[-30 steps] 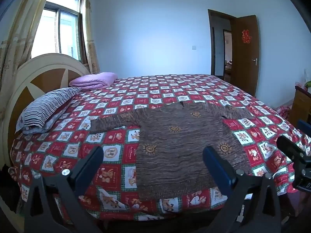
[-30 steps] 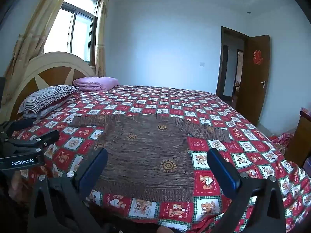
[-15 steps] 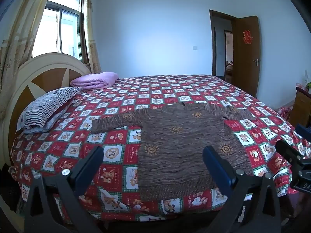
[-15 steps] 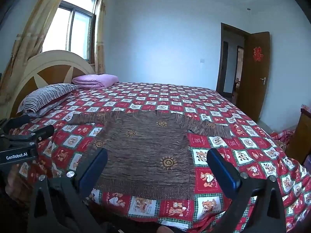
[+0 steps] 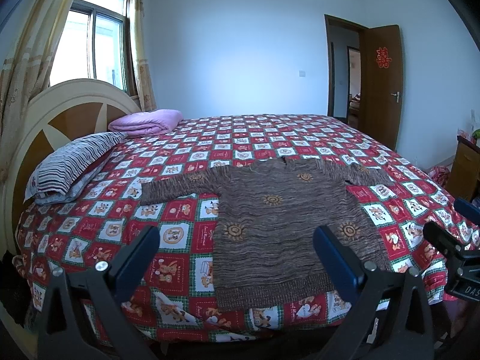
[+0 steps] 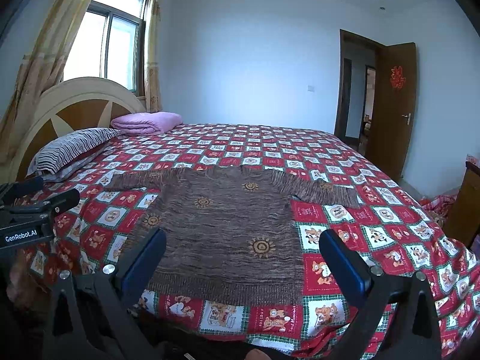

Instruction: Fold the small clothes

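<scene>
A small brown knitted sweater (image 5: 276, 219) with orange sun motifs lies flat on the bed, sleeves spread to both sides, hem toward me. It also shows in the right wrist view (image 6: 228, 228). My left gripper (image 5: 237, 255) is open and empty, held off the near edge of the bed above the sweater's hem. My right gripper (image 6: 243, 258) is open and empty, also at the near edge in front of the hem. The right gripper also shows at the right edge of the left wrist view (image 5: 450, 234), and the left gripper at the left edge of the right wrist view (image 6: 36, 204).
The bed has a red checked cartoon cover (image 5: 186, 162). A striped pillow (image 5: 75, 165) and a folded pink blanket (image 5: 147, 121) lie by the round headboard (image 5: 60, 114) at left. A wooden cabinet (image 5: 465, 168) and an open door (image 5: 381, 81) stand at right.
Both grippers have drifted slightly, so the bed and sweater sit a little lower in the views. The sweater has not moved and both grippers stay open.
</scene>
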Motion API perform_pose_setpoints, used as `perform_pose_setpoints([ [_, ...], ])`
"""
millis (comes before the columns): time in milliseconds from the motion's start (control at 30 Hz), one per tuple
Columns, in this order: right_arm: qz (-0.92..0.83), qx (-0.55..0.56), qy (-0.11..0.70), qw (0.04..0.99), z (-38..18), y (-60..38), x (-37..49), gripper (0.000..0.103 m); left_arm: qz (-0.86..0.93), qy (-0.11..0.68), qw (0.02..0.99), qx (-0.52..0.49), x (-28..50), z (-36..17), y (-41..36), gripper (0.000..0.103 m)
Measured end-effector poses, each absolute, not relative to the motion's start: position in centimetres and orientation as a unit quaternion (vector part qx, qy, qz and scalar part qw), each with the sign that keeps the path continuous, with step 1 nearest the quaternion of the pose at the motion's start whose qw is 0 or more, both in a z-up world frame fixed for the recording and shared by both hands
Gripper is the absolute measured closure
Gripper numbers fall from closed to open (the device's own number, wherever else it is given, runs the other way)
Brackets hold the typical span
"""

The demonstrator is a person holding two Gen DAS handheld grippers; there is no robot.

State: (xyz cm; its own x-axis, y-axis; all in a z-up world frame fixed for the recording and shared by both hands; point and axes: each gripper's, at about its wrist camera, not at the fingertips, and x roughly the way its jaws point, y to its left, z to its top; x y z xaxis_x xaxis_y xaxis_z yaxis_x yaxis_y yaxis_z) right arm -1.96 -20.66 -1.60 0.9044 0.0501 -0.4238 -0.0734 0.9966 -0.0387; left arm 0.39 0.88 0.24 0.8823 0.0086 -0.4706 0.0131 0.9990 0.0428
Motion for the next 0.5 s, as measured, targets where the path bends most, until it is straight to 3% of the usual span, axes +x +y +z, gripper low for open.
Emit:
perform_pose_setpoints([
  [500,0.033,-0.027,0.221,0.974,-2.01,-20.65,-1.79,0.001,-0.001,0.246,0.969,0.021,0.53,0.22,0.97,0.0],
])
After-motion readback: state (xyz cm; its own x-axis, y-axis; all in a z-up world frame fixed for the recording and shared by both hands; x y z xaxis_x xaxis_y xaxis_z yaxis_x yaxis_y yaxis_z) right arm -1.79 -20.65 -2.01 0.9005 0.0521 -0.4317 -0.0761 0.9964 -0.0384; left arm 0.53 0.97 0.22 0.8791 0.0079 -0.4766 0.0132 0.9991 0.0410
